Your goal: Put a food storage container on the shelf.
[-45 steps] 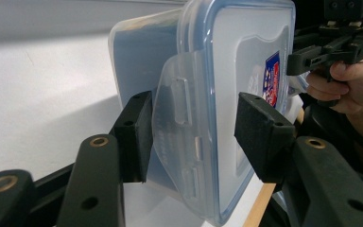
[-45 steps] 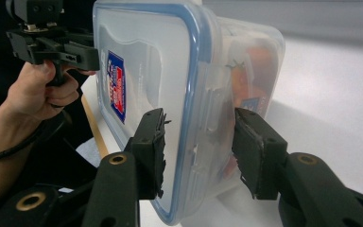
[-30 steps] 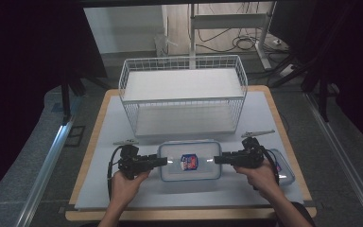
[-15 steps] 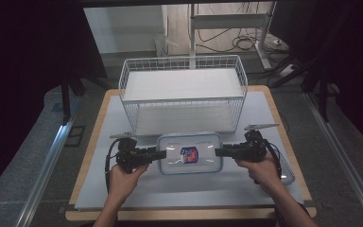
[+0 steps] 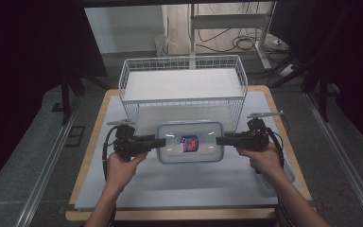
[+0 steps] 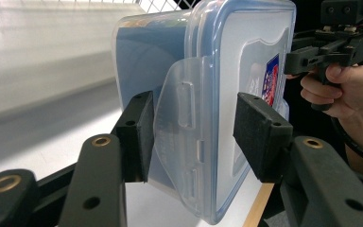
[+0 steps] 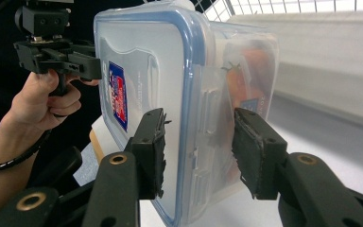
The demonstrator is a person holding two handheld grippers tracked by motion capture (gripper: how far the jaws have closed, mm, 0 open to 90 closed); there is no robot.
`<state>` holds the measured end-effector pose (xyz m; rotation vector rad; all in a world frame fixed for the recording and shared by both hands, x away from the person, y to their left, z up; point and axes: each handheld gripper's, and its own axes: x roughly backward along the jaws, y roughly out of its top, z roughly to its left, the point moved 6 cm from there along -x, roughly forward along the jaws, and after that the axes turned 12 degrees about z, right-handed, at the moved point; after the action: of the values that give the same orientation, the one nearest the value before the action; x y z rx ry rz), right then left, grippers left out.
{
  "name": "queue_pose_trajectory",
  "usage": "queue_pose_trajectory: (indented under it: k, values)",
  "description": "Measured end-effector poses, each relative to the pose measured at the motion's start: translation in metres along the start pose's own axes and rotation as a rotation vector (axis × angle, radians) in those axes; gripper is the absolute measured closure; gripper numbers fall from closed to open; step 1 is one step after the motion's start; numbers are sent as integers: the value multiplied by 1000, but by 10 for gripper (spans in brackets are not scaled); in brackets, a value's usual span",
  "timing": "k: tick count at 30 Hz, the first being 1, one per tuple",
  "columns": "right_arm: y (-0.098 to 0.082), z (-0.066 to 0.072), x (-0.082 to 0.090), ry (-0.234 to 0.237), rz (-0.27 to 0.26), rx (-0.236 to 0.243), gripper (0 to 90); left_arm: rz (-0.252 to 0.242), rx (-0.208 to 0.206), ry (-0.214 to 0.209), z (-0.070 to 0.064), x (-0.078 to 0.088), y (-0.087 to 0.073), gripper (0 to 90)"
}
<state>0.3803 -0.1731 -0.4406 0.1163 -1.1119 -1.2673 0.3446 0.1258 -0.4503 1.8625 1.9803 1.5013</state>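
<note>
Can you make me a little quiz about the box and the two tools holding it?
1. True or false: the box has its lid on.
2. What stands just behind the box? A) wire basket B) bucket C) chair
3. Which ends of the box do the left tool and right tool grip?

Key:
1. True. The blue-rimmed lid sits on the box.
2. A.
3. Its two short ends, one tool at each, over the side latches.
</note>
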Motion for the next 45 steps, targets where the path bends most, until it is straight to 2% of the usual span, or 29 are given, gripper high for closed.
queue_pose_trajectory:
  k: [11, 21, 32, 35, 45]
  values:
    - [31, 9, 14, -6, -32, 27, 555, -20, -21, 7, -5, 16, 27, 496]
    - [60, 14, 26, 7, -58, 37, 556, -32, -54, 29, -12, 35, 62, 496]
    - [94, 20, 34, -18, -95, 55, 557, -63, -35, 5, -4, 48, 90, 494]
    - [106, 20, 33, -20, -103, 51, 557, -77, -21, 8, 1, 54, 100, 492]
    - [133, 13, 31, -4, -122, 23, 556, -97, 0, 21, 9, 63, 129, 491]
